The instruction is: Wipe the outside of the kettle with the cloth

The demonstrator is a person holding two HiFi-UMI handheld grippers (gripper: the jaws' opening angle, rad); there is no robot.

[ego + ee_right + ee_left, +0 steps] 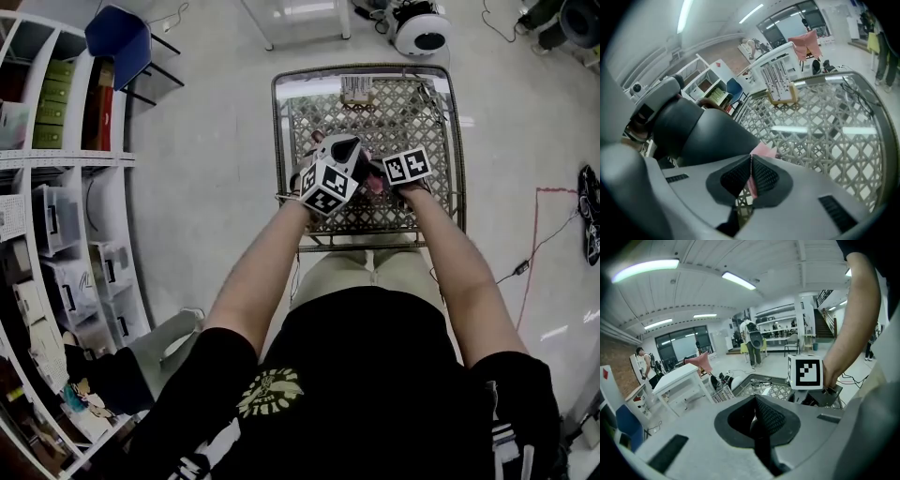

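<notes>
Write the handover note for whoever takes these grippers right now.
Grey left gripper: jaws look together, nothing seen between them.
Grey right gripper: shut on the thin pink cloth.
Both are over the lattice-top table.
A dark rounded body beside the cloth may be the kettle; whether they touch is unclear.
Done: cloth in grip.
Left: wipe the kettle's outside.

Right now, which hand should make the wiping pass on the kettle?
Right. The right gripper has its fingers shut on the pink cloth, right beside the dark kettle. The left gripper shows no cloth; I can't tell what, if anything, its fingers hold.
</notes>
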